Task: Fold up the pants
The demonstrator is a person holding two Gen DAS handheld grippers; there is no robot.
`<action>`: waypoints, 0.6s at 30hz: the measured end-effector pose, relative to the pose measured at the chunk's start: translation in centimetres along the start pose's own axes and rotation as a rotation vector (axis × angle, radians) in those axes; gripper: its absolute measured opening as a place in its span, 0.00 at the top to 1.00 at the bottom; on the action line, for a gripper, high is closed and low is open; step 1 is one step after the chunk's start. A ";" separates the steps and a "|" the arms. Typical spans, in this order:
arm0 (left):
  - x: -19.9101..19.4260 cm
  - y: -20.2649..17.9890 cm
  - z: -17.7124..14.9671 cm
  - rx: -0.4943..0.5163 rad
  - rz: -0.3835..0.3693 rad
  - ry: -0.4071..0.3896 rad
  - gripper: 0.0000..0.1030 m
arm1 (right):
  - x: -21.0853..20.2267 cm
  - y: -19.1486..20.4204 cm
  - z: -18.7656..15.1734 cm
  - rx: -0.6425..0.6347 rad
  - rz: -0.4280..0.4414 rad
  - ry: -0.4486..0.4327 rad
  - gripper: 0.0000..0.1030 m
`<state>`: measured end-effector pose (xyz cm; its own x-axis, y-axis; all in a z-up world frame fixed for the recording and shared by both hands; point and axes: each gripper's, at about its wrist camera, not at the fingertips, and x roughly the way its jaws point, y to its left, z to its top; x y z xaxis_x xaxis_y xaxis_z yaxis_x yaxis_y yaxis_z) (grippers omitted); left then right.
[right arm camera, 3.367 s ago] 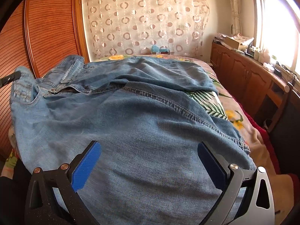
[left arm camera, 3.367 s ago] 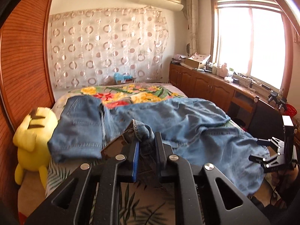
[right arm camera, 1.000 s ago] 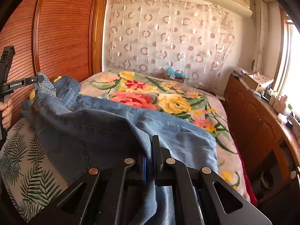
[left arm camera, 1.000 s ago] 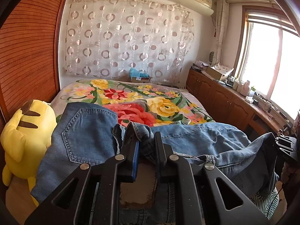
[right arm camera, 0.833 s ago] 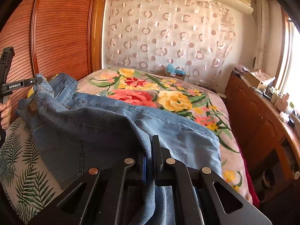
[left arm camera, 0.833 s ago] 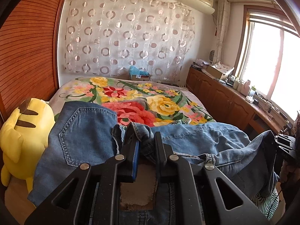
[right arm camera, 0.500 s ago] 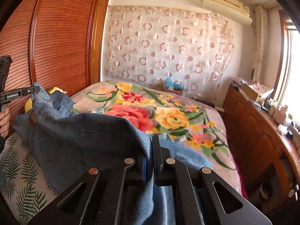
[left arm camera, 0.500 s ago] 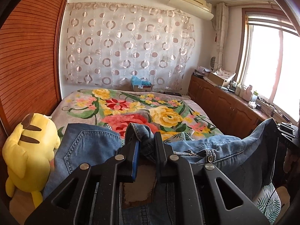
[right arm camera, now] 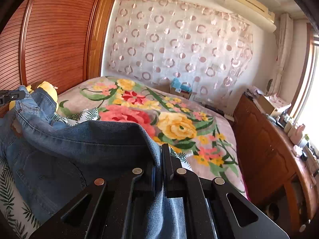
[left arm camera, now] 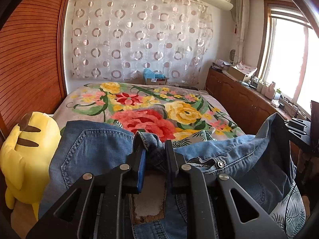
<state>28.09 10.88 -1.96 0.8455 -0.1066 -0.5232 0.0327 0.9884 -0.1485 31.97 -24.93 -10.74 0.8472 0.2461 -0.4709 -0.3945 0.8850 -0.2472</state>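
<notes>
Now, with the left tongs (left arm camera: 153,152) clenched on a bunched waistband fold and the right tongs (right arm camera: 161,160) pinching the jeans (right arm camera: 83,139) draped over the bed (right arm camera: 179,119) at our 6 o'clock, we keep the edge taut and level.

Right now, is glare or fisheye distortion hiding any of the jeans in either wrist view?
Left wrist view: the window is blown out white, but the jeans stay evenly lit and sharp. Right wrist view: glare only at the far right edge; the jeans look darker, shaded near the gripper. Both views: fisheye bends the wardrobe and the corners go black.
</notes>
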 end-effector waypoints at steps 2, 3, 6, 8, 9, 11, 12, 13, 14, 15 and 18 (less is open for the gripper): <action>0.4 0.0 -0.2 0.006 0.004 0.015 0.79 | 0.9 0.2 -0.3 0.007 0.005 0.016 0.95; 0.5 0.1 -0.4 0.010 0.008 0.021 0.76 | 1.2 0.3 -0.2 0.007 0.005 0.021 0.95; 0.5 0.2 -0.6 0.024 0.027 0.022 0.67 | 2.1 0.5 -0.1 0.004 0.004 0.034 0.95; 0.1 0.5 -0.6 0.027 0.035 0.006 0.56 | 2.3 0.1 1.0 -0.002 -0.002 0.038 0.95; -0.1 0.6 -0.6 0.027 0.035 0.000 0.53 | 2.5 0.2 1.1 -0.003 -0.002 0.040 0.95; -0.4 0.7 -0.7 0.033 0.031 0.002 0.42 | 2.9 -0.5 1.9 -0.006 -0.004 0.043 0.95; -0.6 0.6 -0.8 0.034 0.025 0.004 0.27 | 3.0 -0.4 2.0 -0.008 -0.005 0.045 0.95; -0.7 0.6 -0.8 0.034 0.019 0.000 0.21 | 2.8 -0.5 1.8 -0.009 -0.006 0.046 0.95; -0.9 0.5 -0.9 0.034 0.014 -0.006 0.21 | 2.9 -0.5 1.8 -0.011 -0.007 0.047 0.95; -1.0 0.4 -1.1 0.036 0.007 -0.001 0.21 | 3.0 -0.5 1.8 -0.012 -0.010 0.049 0.95; -1.0 -0.2 -1.6 0.040 -0.007 0.015 0.21 | 3.2 -0.8 1.7 -0.010 -0.012 0.056 0.95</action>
<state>26.38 10.65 -2.76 0.8369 -0.1153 -0.5351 0.0606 0.9911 -0.1187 35.57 -24.19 -10.62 0.8309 0.2129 -0.5141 -0.3880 0.8839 -0.2612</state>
